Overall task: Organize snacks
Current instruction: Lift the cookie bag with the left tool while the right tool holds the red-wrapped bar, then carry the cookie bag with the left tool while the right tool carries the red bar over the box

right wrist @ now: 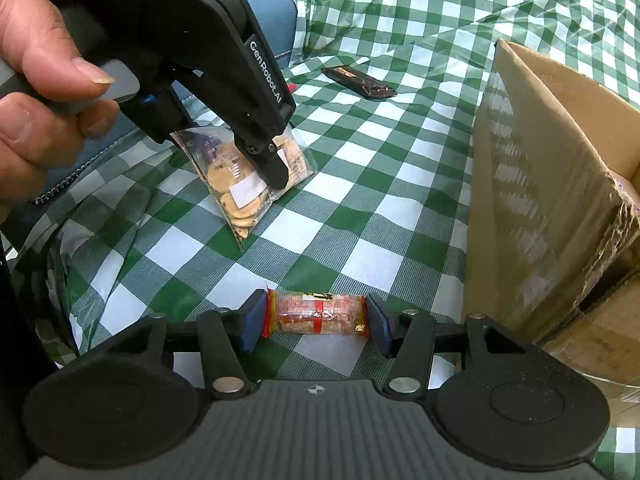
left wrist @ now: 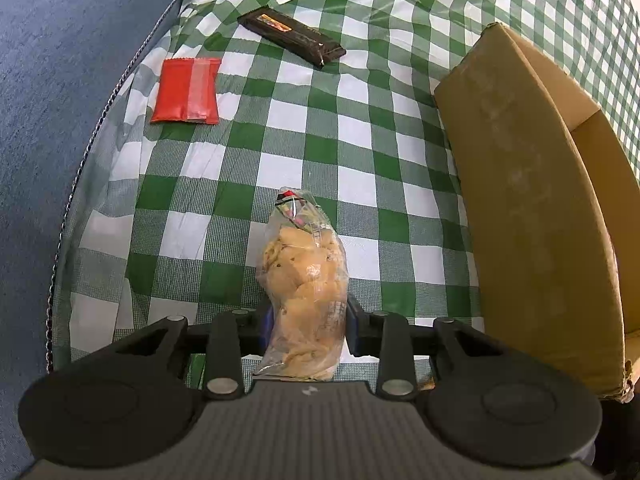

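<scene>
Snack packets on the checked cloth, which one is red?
The flat red foil packet near the cloth's left edge; the long bar wrapper beyond it is black.

"GenRobot.AI" in white letters along black arm of left gripper [right wrist: 280,168]. Print on snack wrappers too small to read.

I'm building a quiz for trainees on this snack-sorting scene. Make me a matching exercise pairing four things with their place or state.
Things:
1. clear bag of round cookies
2. small clear-wrapped cracker pack with red bands
3. flat red foil packet
4. long dark brown snack bar

Places or states:
A. lying loose near the cloth's edge
B. between the right gripper pads
C. farthest away, lying on the checked cloth
D. held by the left gripper

Pairs: 1-D, 2-B, 3-A, 4-C
</scene>
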### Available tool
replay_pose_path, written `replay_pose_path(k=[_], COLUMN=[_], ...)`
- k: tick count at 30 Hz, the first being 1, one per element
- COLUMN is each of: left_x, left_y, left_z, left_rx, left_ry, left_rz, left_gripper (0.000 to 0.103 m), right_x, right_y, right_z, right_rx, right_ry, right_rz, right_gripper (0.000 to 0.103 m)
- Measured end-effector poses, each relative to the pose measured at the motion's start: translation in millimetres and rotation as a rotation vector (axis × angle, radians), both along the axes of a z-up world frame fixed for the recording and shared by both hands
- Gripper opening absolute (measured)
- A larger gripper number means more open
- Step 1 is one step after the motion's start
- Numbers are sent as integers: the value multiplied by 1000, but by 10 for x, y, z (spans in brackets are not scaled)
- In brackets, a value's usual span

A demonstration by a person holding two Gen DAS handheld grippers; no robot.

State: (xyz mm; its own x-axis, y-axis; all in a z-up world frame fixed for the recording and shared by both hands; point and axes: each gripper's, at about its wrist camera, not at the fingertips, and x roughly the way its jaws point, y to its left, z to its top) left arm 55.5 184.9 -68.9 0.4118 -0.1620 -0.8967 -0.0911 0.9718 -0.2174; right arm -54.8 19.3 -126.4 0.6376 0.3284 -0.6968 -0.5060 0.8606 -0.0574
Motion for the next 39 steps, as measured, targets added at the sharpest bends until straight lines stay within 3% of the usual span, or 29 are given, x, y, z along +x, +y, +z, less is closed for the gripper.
replay_pose_path(k=[9,18,23,32,36,39], left_x=[-52,-229,-303,-392,-410,-397], left_y=[40,141,92,-232,-445,-602], left_z=[196,579,808,1183,1267,1288], left_rx=[-15,-1,26,8,1,9], left_ry=[-92,-271,-369,-555,-613,-638], left_rz=[34,110,123,63,17,-22], left_gripper=[36,36,36,36,36,36], right_x=[-113,-324,-407,-253,-81,53], right_y=[-28,-88,-235,-866,-1275,-1626], right_z=[190,526,892,1764,2058,2099], right_rx=[48,81,151,287,251,215], right_ry=[-109,-255,-338,-475,-564,-608], right_rz=[9,23,15,-74,-138,-224], right_gripper=[52,52,52,52,52,52])
